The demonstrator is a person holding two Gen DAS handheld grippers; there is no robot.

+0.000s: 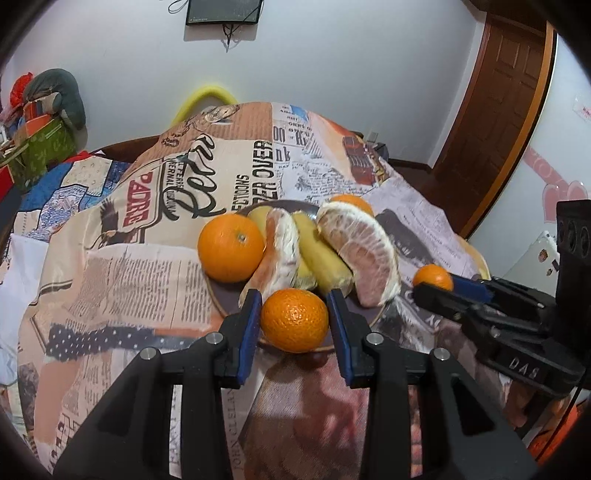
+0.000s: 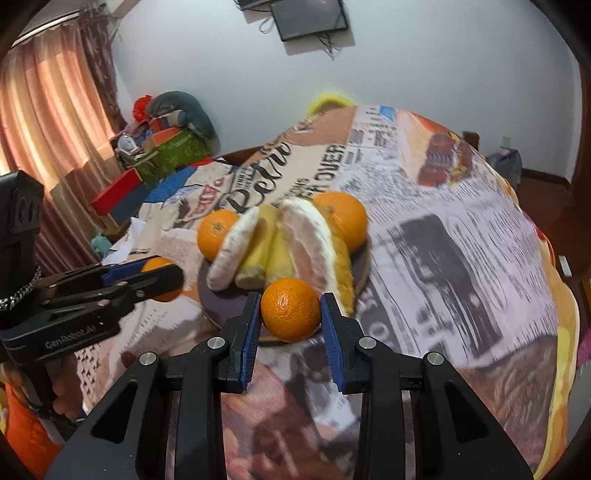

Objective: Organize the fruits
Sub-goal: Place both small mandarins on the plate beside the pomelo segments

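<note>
In the left wrist view my left gripper (image 1: 293, 300) is shut on a small mandarin (image 1: 294, 320), held just above the near rim of a dark plate (image 1: 221, 306). On the plate lie a large orange (image 1: 231, 247), a second orange (image 1: 352, 203) at the back, two peeled pomelo segments (image 1: 364, 251) and bananas (image 1: 325, 258). My right gripper (image 1: 433, 287) reaches in from the right, shut on another mandarin (image 1: 433, 277). The right wrist view shows that mandarin (image 2: 290, 309) pinched in the right gripper (image 2: 290, 298) over the plate (image 2: 218, 310), with the left gripper (image 2: 166, 276) and its mandarin (image 2: 162, 280) on the left.
A newspaper-print cloth (image 1: 147, 280) covers the round table. Stacked boxes and clutter (image 2: 166, 147) stand at the far left by a curtain (image 2: 48, 122). A wooden door (image 1: 495, 110) is at the right, and a screen (image 1: 223, 11) hangs on the wall.
</note>
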